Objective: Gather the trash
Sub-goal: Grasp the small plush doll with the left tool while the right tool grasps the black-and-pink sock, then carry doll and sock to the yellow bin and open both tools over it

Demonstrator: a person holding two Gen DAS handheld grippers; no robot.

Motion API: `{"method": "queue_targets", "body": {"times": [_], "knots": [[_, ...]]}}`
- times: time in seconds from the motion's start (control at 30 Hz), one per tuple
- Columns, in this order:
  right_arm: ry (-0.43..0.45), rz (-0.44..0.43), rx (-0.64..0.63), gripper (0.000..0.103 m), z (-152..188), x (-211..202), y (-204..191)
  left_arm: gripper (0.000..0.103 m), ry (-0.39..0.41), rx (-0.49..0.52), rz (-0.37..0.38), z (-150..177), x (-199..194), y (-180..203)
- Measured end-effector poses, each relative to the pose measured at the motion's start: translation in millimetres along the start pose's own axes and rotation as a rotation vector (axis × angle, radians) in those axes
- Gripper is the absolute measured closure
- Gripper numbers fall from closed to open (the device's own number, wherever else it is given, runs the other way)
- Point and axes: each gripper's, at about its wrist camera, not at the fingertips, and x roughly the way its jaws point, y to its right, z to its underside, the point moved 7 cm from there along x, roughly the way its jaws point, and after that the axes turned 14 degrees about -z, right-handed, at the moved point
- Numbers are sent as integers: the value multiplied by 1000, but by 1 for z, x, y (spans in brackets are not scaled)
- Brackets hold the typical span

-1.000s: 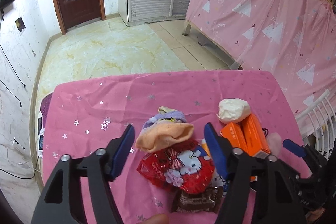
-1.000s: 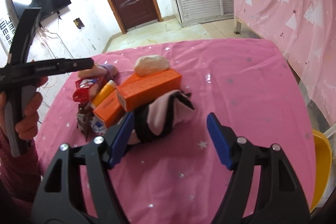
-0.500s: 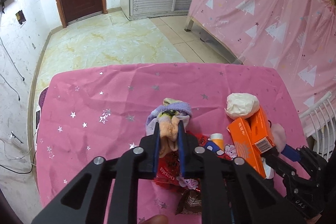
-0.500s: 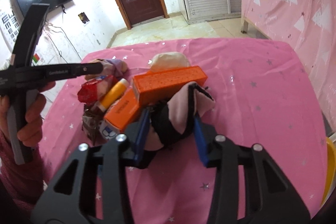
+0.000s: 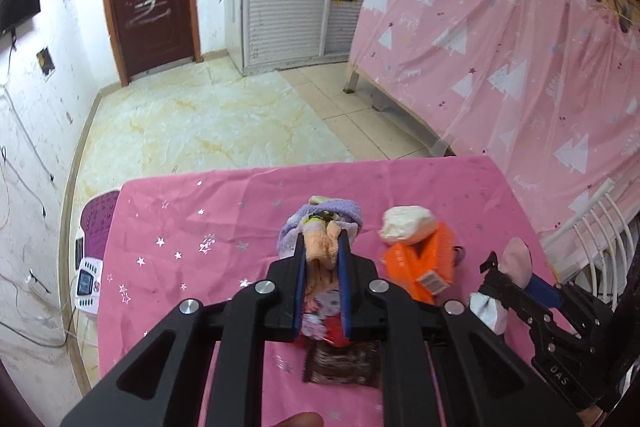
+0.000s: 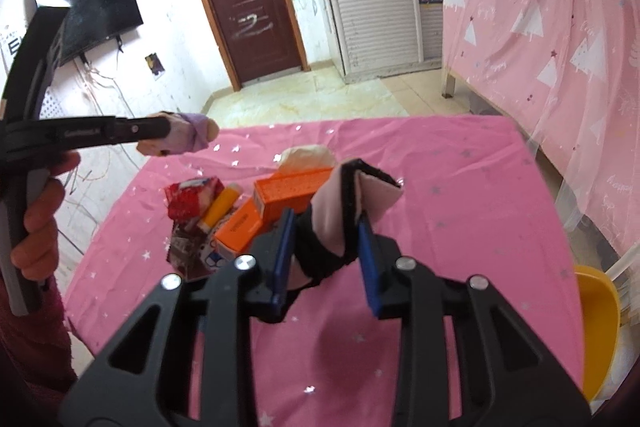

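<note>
Left tool [image 5: 322, 259] clamped narrow on orange-and-purple sock [image 5: 320, 227], lifted above pink surface [image 5: 180, 227]. Right tool [image 6: 326, 247] clamped on pink-and-black sock [image 6: 344, 211], also raised. Below and left of right tool: 2 orange boxes [image 6: 280, 203], red wrapper [image 6: 192, 199], yellow tube [image 6: 220, 211], brown packet [image 5: 340, 363], white wad [image 5: 406, 223].

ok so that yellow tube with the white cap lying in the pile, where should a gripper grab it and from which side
Take the yellow tube with the white cap across its yellow barrel, coming from above. It lies tilted between the red crinkly snack wrapper and the orange cardboard box, so only its top is exposed; set the fingers across its width. Both grippers are currently full.
</note>
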Motion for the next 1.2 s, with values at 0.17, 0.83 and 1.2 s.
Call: {"method": "queue_targets", "body": {"times": [0.17, 0.83, 1.2], "knots": [[43, 13, 32, 74, -1, -21, 17, 95, 25, 31, 29, -1, -22, 23], [90, 3, 157, 55, 14, -61, 88, 95, 43, 176, 65, 5, -53, 139], [-68, 67, 95, 34, 22, 1, 84, 95, 25, 181, 38, 6, -44, 145]]}}
